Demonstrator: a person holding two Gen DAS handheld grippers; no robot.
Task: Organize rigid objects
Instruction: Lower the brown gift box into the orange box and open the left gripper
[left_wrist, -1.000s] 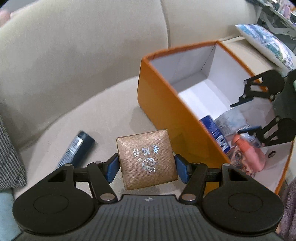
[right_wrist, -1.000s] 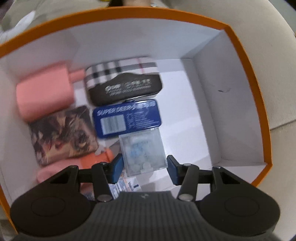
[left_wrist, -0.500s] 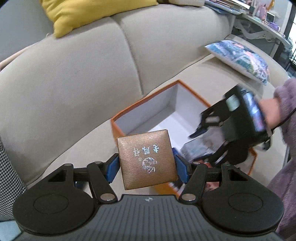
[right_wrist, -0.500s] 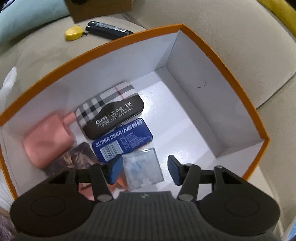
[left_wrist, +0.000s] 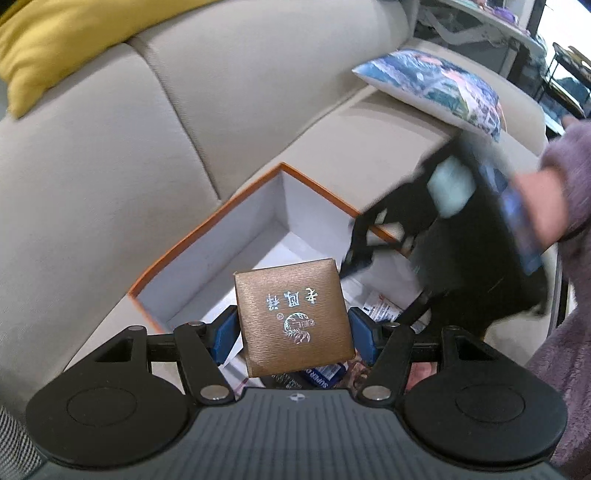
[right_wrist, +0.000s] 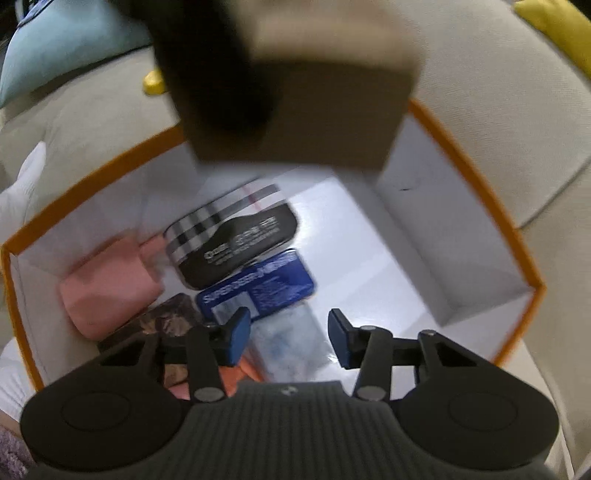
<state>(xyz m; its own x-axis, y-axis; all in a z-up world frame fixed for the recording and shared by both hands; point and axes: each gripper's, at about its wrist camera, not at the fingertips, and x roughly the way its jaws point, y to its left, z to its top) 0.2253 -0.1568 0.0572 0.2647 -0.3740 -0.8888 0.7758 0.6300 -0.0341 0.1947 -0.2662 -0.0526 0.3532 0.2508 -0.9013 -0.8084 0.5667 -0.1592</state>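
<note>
The left tongs (left_wrist: 293, 332) pinch a square brown gift box (left_wrist: 293, 315) by its two sides, its printed lid facing the camera, and hold it in the air above the near part of the orange carton (left_wrist: 207, 240), which sits on the sofa seat (left_wrist: 369, 140). The right tongs (right_wrist: 286, 338) are spread with nothing between the pads; just beyond them, on the carton floor, lies a clear plastic case (right_wrist: 284, 339), apart from both pads. Next in come a blue tin (right_wrist: 258, 288), a dark patterned pack (right_wrist: 166, 321) and a pink bottle (right_wrist: 107, 288), then a plaid-topped case (right_wrist: 232, 232) toward the middle. The far right corner of the carton floor is bare white. In the right view the brown box looms blurred near the top, over the carton's far side, so both tools crowd the same opening.

The risks, as I judge them: the two tools could knock together over the carton, jarring the box loose; the grip on smooth side faces could slip if it tilts; and dropped from this height onto the plaid case or the tin, the box would likely land crooked instead of flat in the bare corner
</note>
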